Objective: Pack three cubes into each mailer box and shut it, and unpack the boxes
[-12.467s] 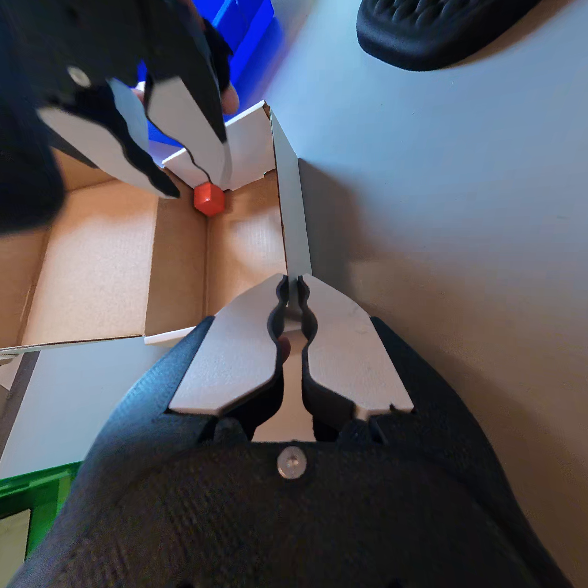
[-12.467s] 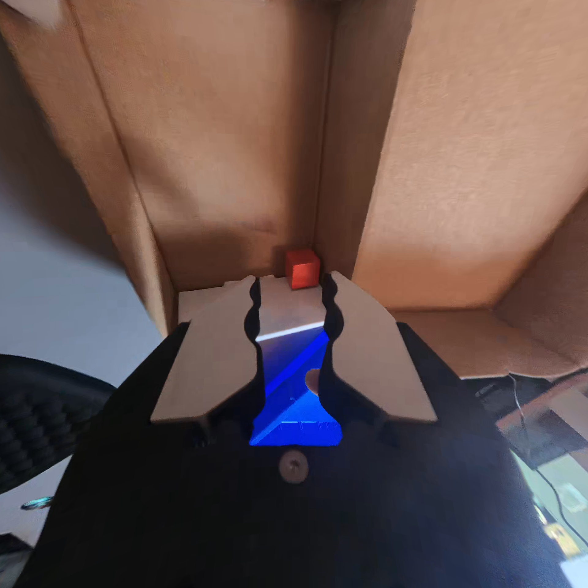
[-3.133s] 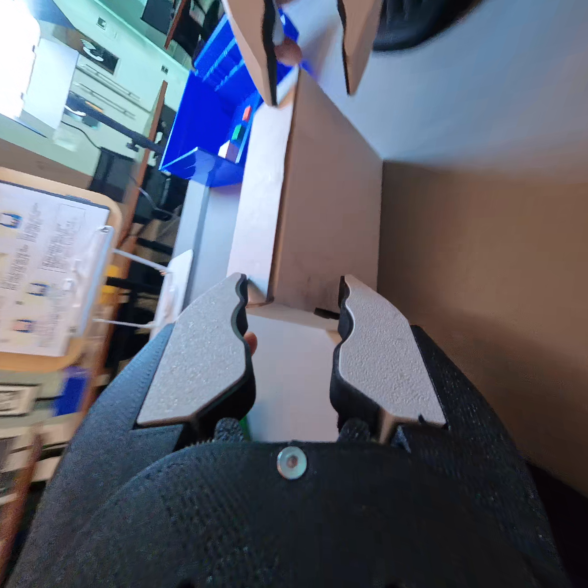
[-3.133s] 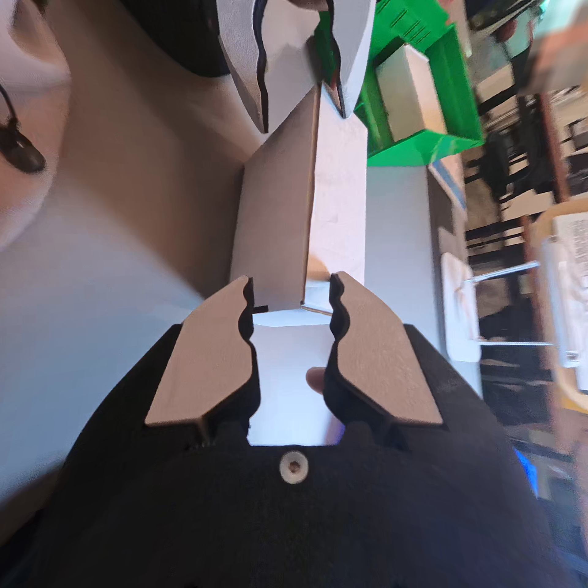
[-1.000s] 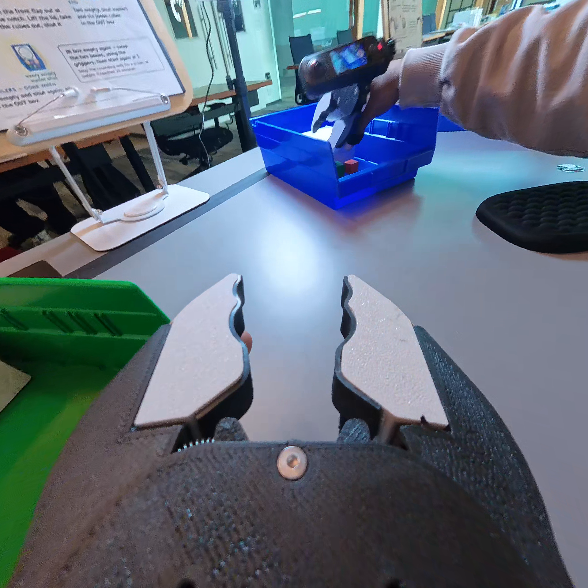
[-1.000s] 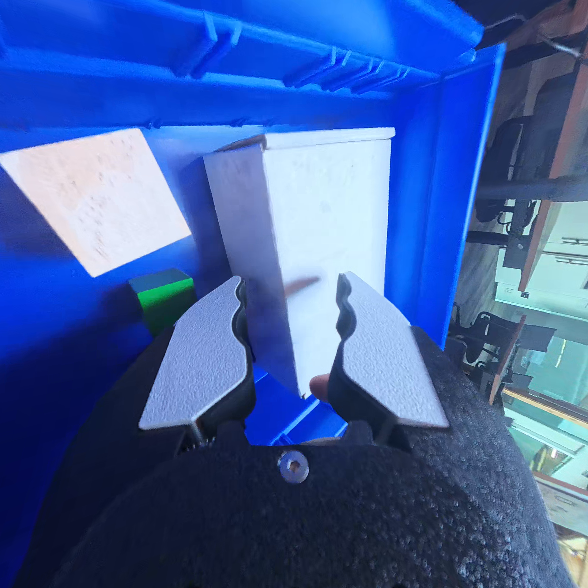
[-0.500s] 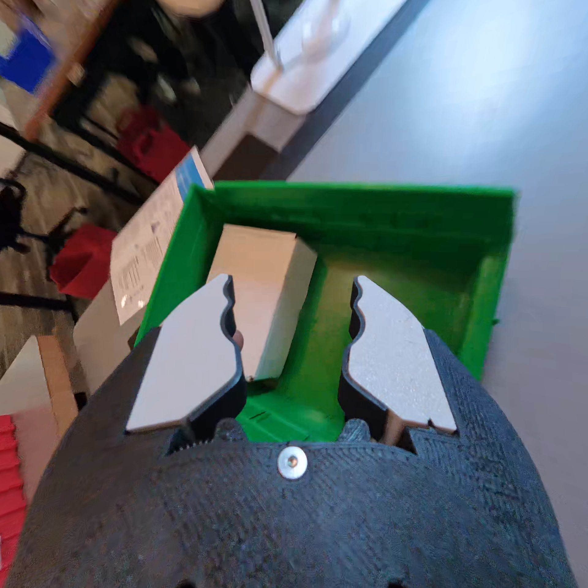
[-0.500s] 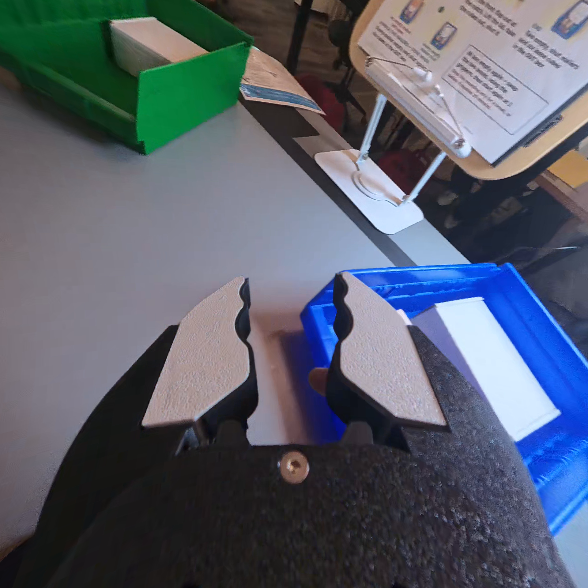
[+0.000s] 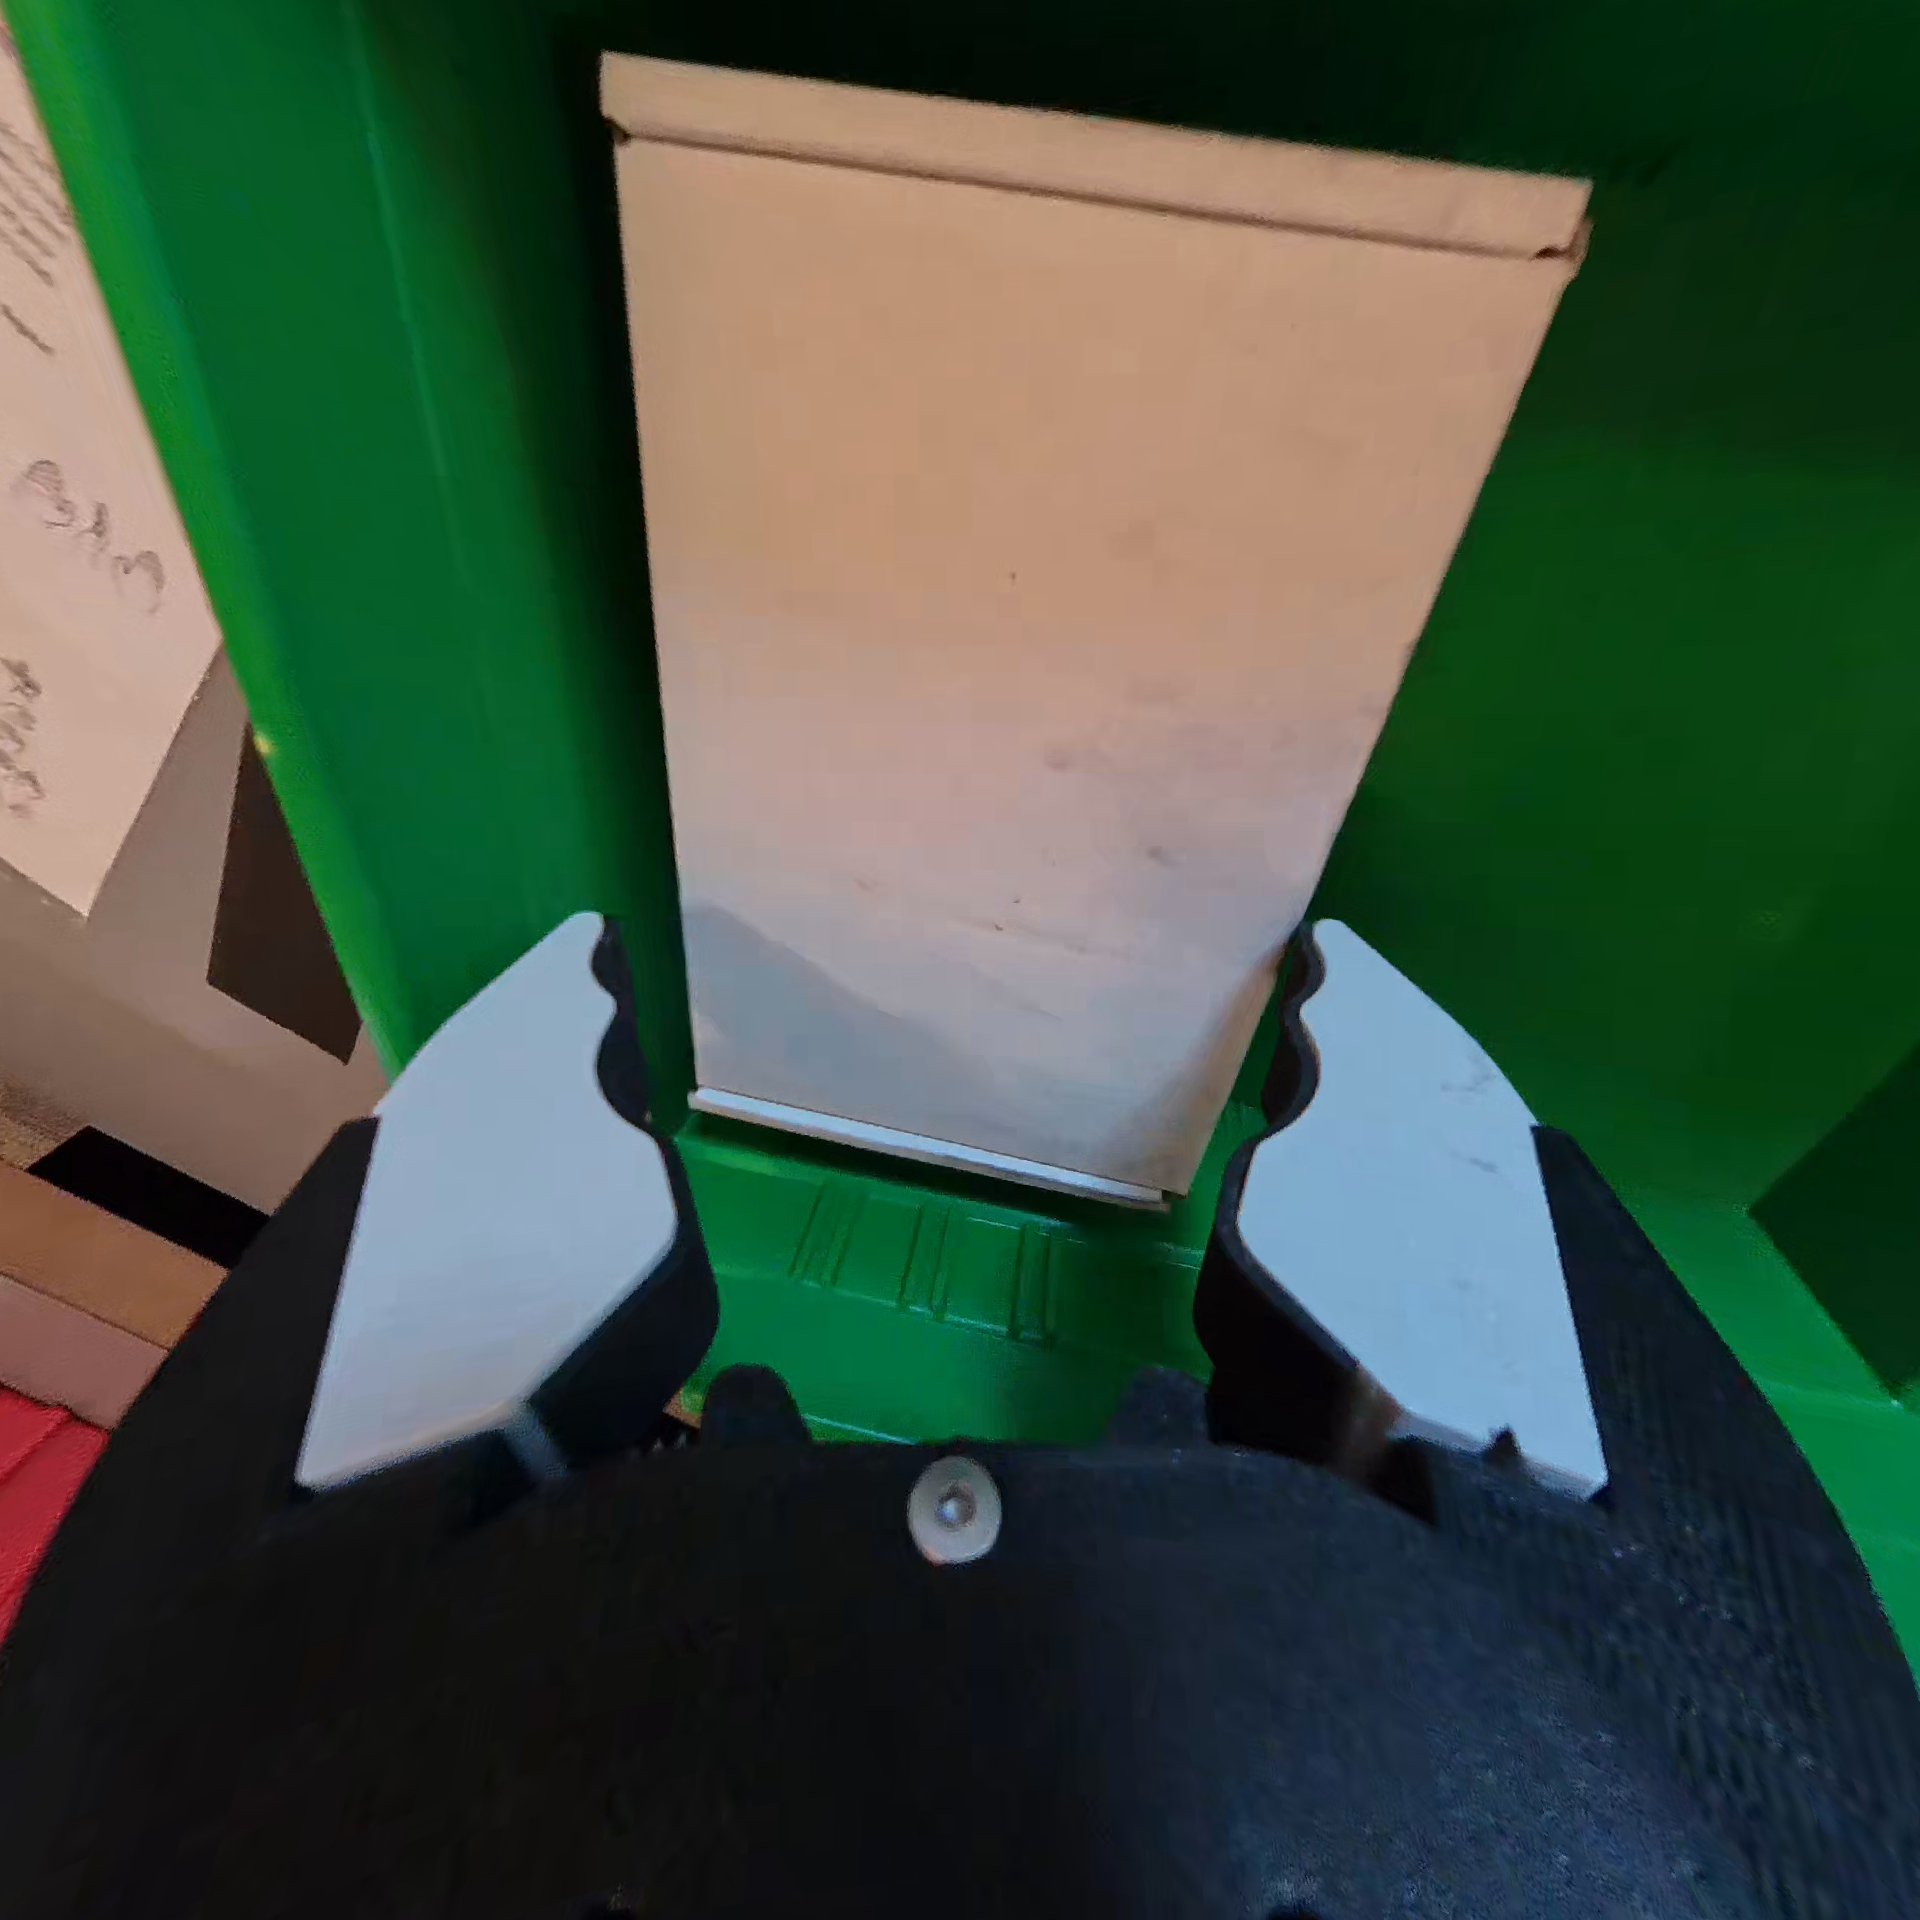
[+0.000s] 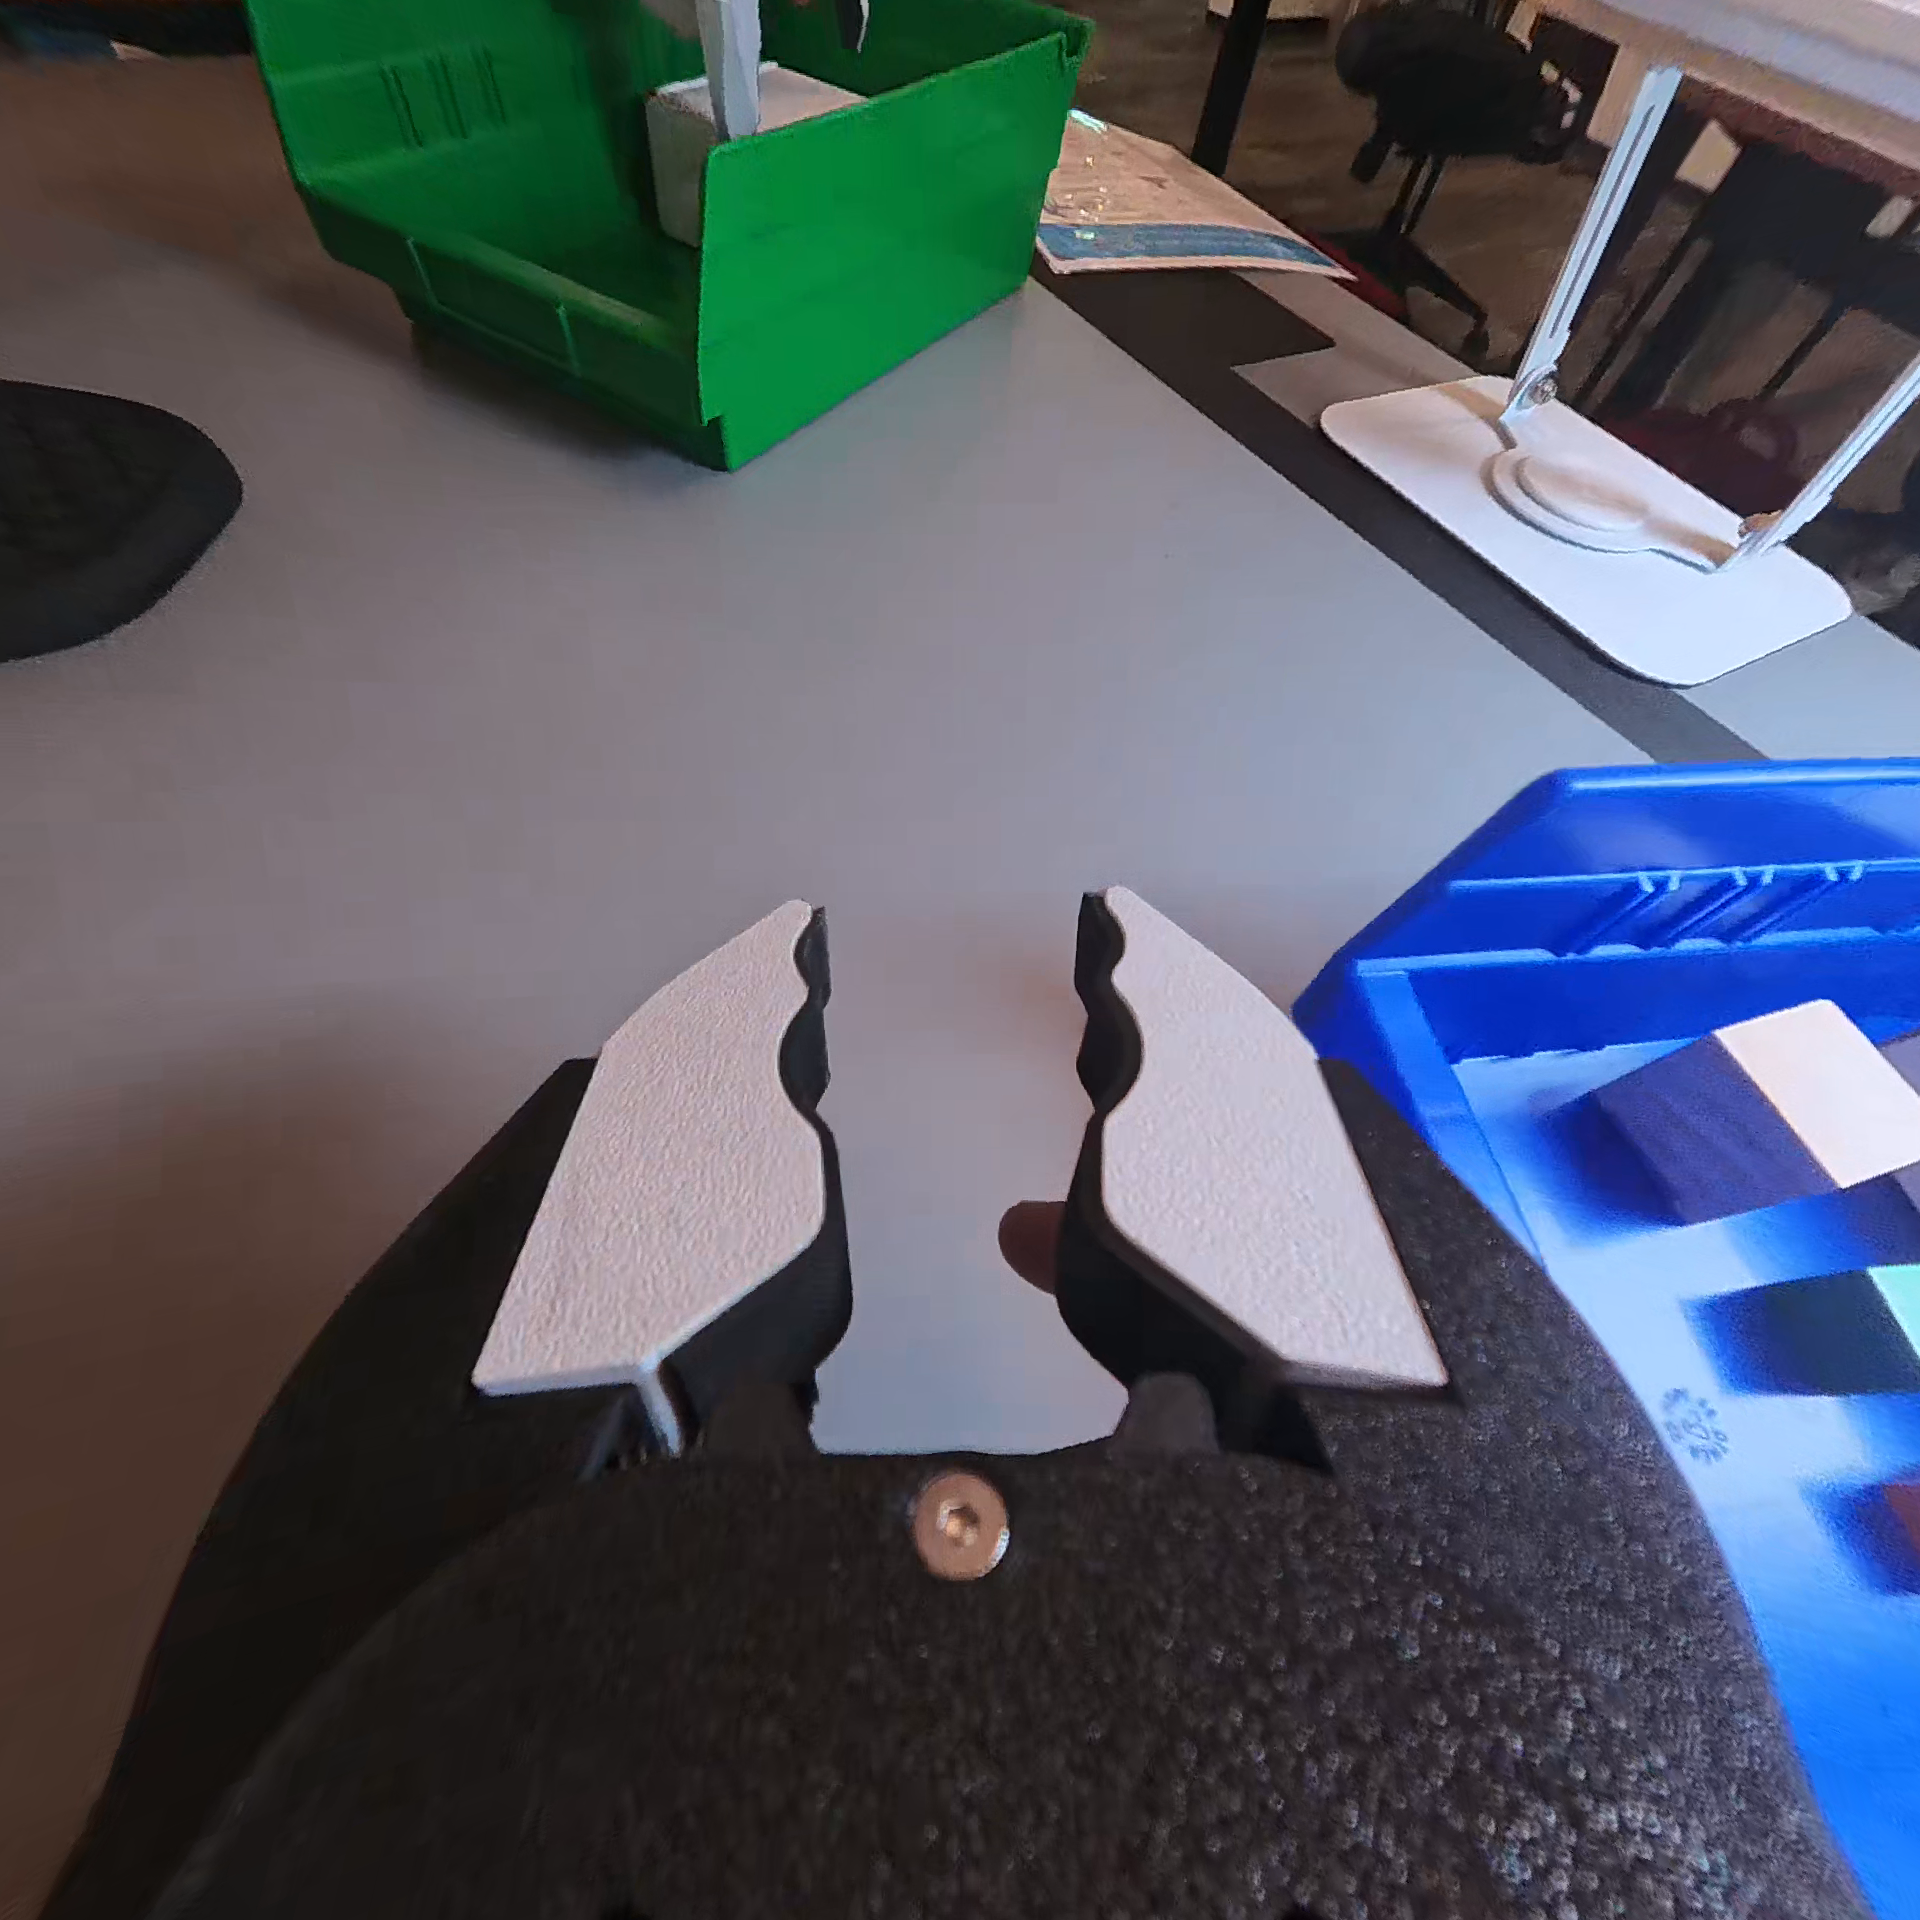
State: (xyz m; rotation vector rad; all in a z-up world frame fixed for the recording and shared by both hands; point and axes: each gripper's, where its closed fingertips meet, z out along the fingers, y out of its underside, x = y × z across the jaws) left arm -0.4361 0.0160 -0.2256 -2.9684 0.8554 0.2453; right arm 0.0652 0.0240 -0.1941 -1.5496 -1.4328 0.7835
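Observation:
A shut white mailer box (image 9: 1039, 623) lies in the green bin (image 9: 1662, 623). My left gripper (image 9: 951, 935) is wide open, its fingers on either side of the box's near end; whether the pads touch it I cannot tell. In the right wrist view the same box (image 10: 681, 156) shows in the green bin (image 10: 831, 239) with the left gripper's fingers (image 10: 732, 73) at it. My right gripper (image 10: 945, 909) is open and empty above the grey table (image 10: 623, 675). Beside it the blue bin (image 10: 1558, 956) holds another white mailer box (image 10: 1860, 1101) and coloured cubes (image 10: 1901, 1340).
A black pad (image 10: 83, 509) lies at the table's left. A white stand base (image 10: 1579, 540) stands at the far right edge. Papers (image 10: 1143, 229) lie behind the green bin, and a sheet (image 9: 73, 520) shows left of it. Spacing between my two grippers at the tips: around 50 centimeters.
My left gripper has dropped into the green bin, opened wider and come around the mailer box. My right gripper has drawn back from the blue bin, where it left a box.

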